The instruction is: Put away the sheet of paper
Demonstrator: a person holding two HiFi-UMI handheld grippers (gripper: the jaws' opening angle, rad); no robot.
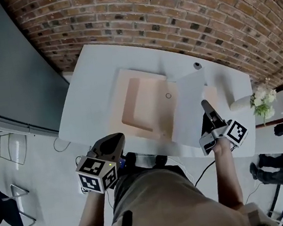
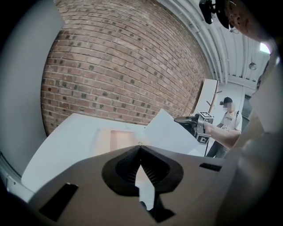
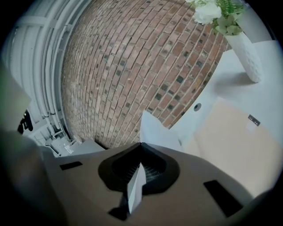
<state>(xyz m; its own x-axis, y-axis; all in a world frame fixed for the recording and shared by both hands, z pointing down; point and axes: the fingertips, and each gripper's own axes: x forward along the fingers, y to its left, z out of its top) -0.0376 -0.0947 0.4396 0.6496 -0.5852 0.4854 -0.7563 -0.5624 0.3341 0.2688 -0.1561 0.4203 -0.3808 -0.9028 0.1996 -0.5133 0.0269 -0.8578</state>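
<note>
1. The right gripper has its fingers clamped on the sheet of paper. In the right gripper view, the paper's edge sits pinched between the two jaws.
2. The sheet is held tilted up off the white table, over the right part of a beige folder. Its lower edge is toward the table's near edge, and whether it touches the folder there cannot be told.
3. The folder lies flat and open in the middle of the table, with a darker recessed rectangle in its left part.
4. The left gripper hovers at the table's near edge, left of the sheet and apart from it. Its fingers are pressed together at the tips with nothing between them.
5. A white vase of white flowers stands at the table's right end.
6. A brick wall runs behind the table's far edge.
</note>
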